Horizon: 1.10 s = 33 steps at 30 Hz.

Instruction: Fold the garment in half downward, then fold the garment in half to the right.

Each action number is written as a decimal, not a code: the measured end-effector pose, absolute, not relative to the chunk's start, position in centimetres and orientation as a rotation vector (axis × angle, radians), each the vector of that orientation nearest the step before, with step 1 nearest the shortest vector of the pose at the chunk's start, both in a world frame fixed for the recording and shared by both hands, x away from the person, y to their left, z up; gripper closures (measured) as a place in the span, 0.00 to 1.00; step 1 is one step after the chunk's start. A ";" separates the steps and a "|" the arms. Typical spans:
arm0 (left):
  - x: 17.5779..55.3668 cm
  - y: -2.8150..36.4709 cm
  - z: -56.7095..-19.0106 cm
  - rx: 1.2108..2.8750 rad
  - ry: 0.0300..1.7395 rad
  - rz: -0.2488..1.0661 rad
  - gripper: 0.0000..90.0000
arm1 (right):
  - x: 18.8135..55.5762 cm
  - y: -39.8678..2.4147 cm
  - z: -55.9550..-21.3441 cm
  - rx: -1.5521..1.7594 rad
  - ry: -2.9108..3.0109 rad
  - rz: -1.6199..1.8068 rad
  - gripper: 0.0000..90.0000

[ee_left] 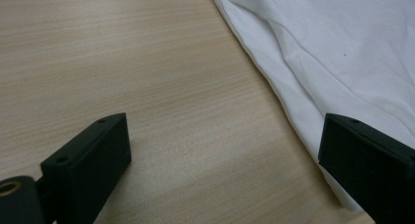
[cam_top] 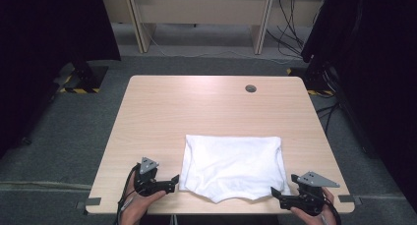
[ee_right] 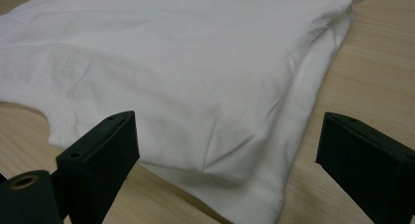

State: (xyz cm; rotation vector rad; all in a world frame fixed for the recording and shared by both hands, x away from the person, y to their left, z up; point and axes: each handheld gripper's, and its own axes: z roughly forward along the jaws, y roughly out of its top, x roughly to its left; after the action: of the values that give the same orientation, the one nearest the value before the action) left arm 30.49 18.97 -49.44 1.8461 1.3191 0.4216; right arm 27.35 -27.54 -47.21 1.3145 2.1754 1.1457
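Note:
A folded white garment (cam_top: 232,165) lies flat on the near half of the light wooden table (cam_top: 206,107). My left gripper (cam_top: 173,182) rests at the cloth's near left corner, jaws wide open and empty. In the left gripper view the garment's left edge (ee_left: 313,62) runs toward the right jaw, and bare wood lies between the jaws. My right gripper (cam_top: 276,195) sits at the near right corner, open as well. In the right gripper view the garment's corner (ee_right: 230,175) lies between the jaws, not gripped.
A round cable grommet (cam_top: 251,88) sits in the table's far right part. Dark curtains and stands flank the table on both sides. Wooden furniture legs and trailing cables (cam_top: 290,28) stand on the floor beyond it. The table's front edge is right beneath both hands.

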 end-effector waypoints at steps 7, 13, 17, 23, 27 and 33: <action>30.5 18.9 -49.4 1.850 1.318 0.423 0.05 | 27.3 -27.6 -47.2 1.316 2.175 1.149 0.10; 30.5 19.0 -49.4 1.847 1.319 0.422 0.05 | 27.3 -27.7 -47.3 1.316 2.176 1.145 0.10; 30.5 19.0 -49.4 1.848 1.319 0.422 0.05 | 27.4 -27.7 -47.3 1.315 2.177 1.142 0.10; 30.4 18.9 -49.4 1.849 1.318 0.426 0.05 | 27.3 -27.6 -47.1 1.309 2.176 1.141 0.10; 29.9 19.1 -49.7 1.808 1.315 0.425 0.05 | 27.4 -27.6 -47.1 1.310 2.177 1.139 0.10; 29.3 19.6 -49.9 1.774 1.325 0.464 0.07 | 27.4 -27.4 -47.0 1.303 2.179 1.141 0.10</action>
State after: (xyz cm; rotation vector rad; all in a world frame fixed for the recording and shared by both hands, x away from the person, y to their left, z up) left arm 29.29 19.56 -49.86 1.7735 1.3251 0.4635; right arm 27.43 -27.43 -47.02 1.3034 2.1795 1.1408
